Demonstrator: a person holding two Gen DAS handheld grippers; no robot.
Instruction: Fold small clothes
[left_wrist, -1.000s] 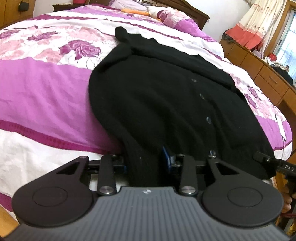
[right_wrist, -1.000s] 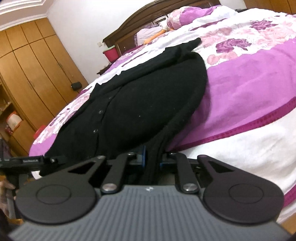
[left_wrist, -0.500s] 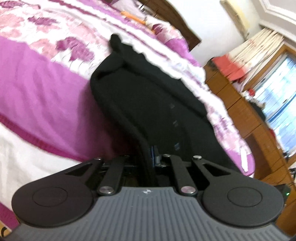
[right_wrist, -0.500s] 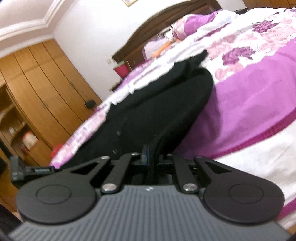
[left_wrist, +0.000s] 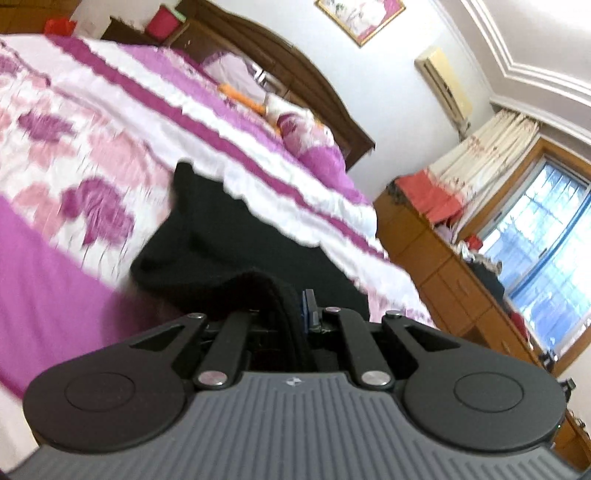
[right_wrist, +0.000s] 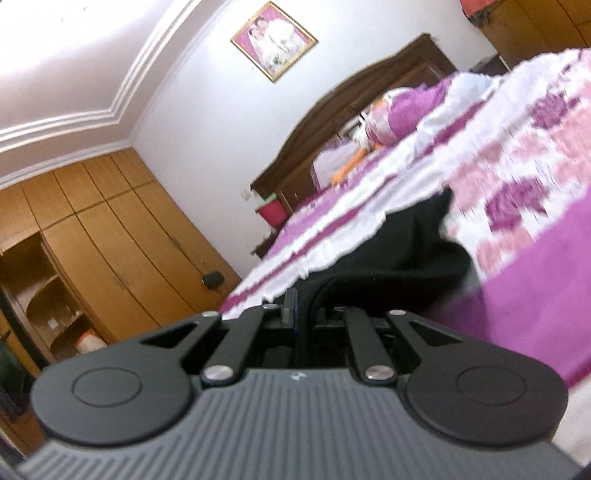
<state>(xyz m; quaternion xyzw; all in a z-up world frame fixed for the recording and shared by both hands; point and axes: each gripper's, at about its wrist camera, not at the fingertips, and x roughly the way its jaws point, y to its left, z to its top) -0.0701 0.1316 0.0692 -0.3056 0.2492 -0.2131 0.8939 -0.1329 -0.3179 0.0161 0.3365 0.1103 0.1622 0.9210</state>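
A black knit cardigan (left_wrist: 221, 236) lies on the purple and white floral bedspread (left_wrist: 74, 166). My left gripper (left_wrist: 291, 310) is shut on its near hem, and the cloth rises in a fold into the jaws. The cardigan also shows in the right wrist view (right_wrist: 399, 254). My right gripper (right_wrist: 306, 306) is shut on the hem at its other near corner. Both grippers hold the hem lifted above the bed. The cardigan's far end with a sleeve (left_wrist: 184, 184) still rests on the bedspread (right_wrist: 517, 166). Both views are tilted and blurred.
A dark wooden headboard (left_wrist: 295, 74) and pillows (left_wrist: 303, 129) are at the bed's far end. A wooden dresser (left_wrist: 461, 288) with clutter stands under a window on one side. Wooden wardrobes (right_wrist: 92, 240) stand on the other side.
Both grippers have risen and tipped upward with the hem held. The near part of the cardigan has lifted off the bed and moved toward its far end.
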